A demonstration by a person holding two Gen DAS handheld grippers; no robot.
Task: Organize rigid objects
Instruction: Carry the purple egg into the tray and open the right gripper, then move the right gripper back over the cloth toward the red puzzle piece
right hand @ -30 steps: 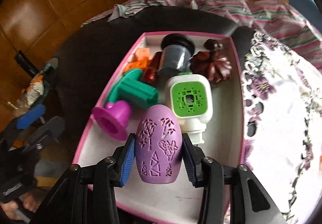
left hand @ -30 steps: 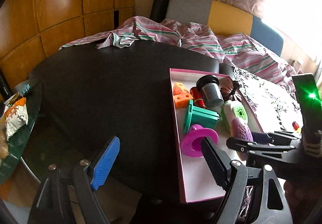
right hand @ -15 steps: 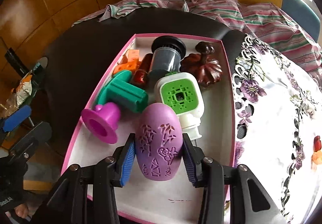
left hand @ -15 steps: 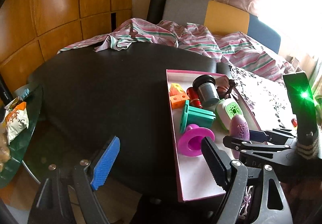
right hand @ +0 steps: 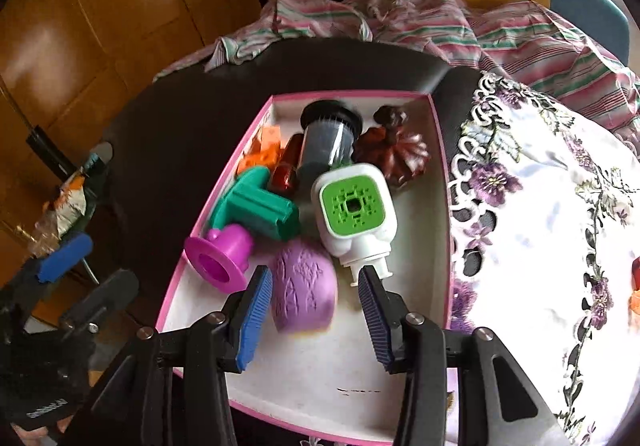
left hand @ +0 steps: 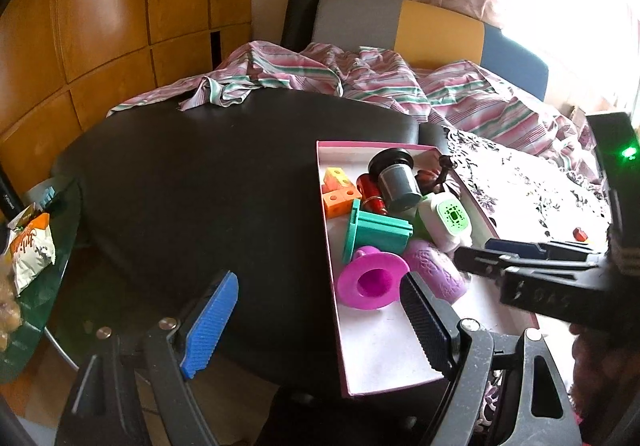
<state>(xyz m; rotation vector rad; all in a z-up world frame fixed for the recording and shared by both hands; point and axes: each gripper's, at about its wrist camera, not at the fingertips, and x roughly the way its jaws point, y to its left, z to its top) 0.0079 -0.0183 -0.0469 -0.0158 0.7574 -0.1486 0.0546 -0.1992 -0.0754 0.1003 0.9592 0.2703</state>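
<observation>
A pink-rimmed white box (right hand: 438,165) (left hand: 332,242) sits on the black table and holds several toys. The purple egg-shaped piece (right hand: 304,286) (left hand: 434,272) lies loose on the box floor, blurred, beside the magenta flanged spool (right hand: 218,256) (left hand: 372,280). My right gripper (right hand: 314,312) is open, its fingers apart on either side of the egg, not touching it. It also shows in the left wrist view (left hand: 476,252). My left gripper (left hand: 316,330) is open and empty, above the table's near edge, left of the box.
The box also holds a teal flanged block (right hand: 256,203), a white and green bottle (right hand: 354,215), a grey cup (right hand: 326,143), a brown flower piece (right hand: 394,151) and orange blocks (left hand: 338,191). A floral cloth (right hand: 560,205) lies right of it. Striped fabric (left hand: 360,73) lies behind. Snack bags (left hand: 28,246) sit far left.
My right gripper has opened and let go of the purple egg, which has dropped onto the box floor next to the magenta spool. The left gripper has barely moved.
</observation>
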